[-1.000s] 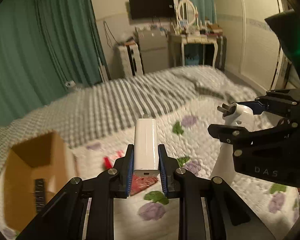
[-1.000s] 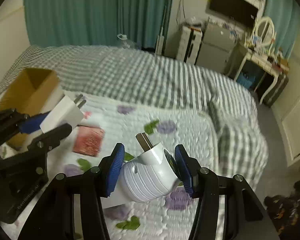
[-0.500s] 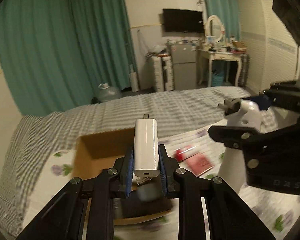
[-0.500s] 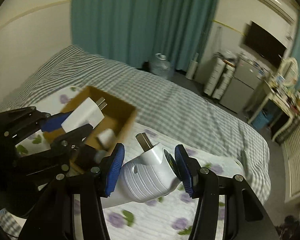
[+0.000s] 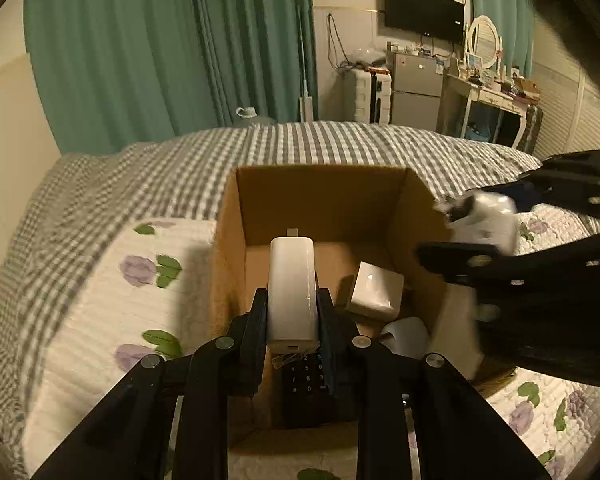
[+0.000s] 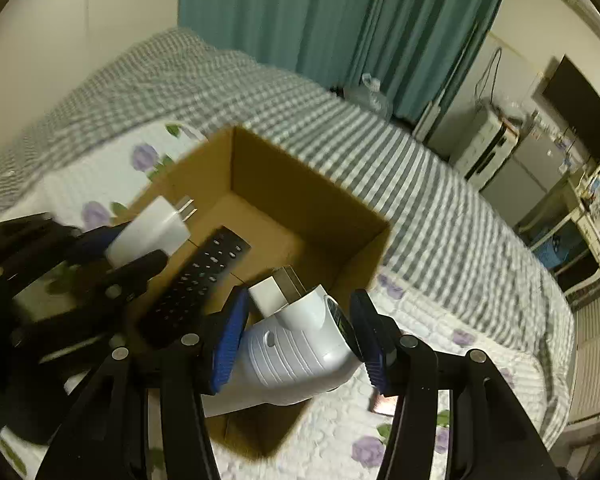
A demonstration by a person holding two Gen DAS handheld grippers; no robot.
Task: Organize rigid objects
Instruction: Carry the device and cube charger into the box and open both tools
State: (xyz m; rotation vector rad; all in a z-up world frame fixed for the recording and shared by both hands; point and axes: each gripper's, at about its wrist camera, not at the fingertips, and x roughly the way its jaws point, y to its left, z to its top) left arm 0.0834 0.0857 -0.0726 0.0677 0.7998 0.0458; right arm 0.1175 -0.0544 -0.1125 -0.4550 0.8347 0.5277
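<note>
Cardboard box (image 5: 324, 200) fills the centre of my left wrist view, open-topped, sitting on the floral quilt (image 5: 100, 292) over the grey checked bedspread (image 5: 180, 160); in my right wrist view it lies centre-left. Inside it I see a black remote (image 6: 200, 280) lying flat along the floor of the box, a small white cube adapter (image 5: 376, 290) right of centre, and a rounded white item (image 5: 408, 332) just below that, which I can't identify. My right gripper (image 6: 296, 336) clamps a ribbed white plug device (image 6: 296, 348) at lower centre, over the box's near right corner. My left gripper (image 5: 294, 320) pinches a slim white charger (image 5: 292, 288) upright over the box's interior, prongs pointing away from me
</note>
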